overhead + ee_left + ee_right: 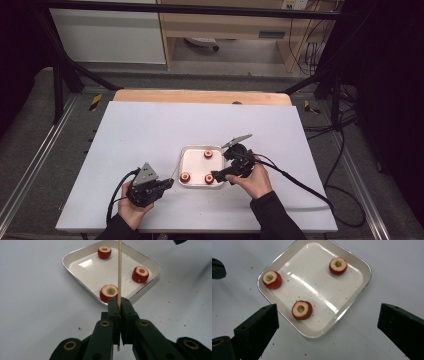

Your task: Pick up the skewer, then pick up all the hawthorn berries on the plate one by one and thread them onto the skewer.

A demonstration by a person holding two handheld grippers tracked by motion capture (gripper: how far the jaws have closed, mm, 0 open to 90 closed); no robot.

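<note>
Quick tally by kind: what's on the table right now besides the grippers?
Red cored fruit pieces: 3, all in the tray
White tray: 1
Wooden skewer: 1, clamped in the left gripper
Total: 5

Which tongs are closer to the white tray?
Right. The right tongs hang open at the tray's right edge. The left tongs, shut on a wooden stick, sit left of it.

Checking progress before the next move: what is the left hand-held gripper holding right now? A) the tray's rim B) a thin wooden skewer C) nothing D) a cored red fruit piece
B: the left hand-held gripper has its jaws shut on a thin wooden skewer, while all three fruit pieces lie in the tray.
</note>
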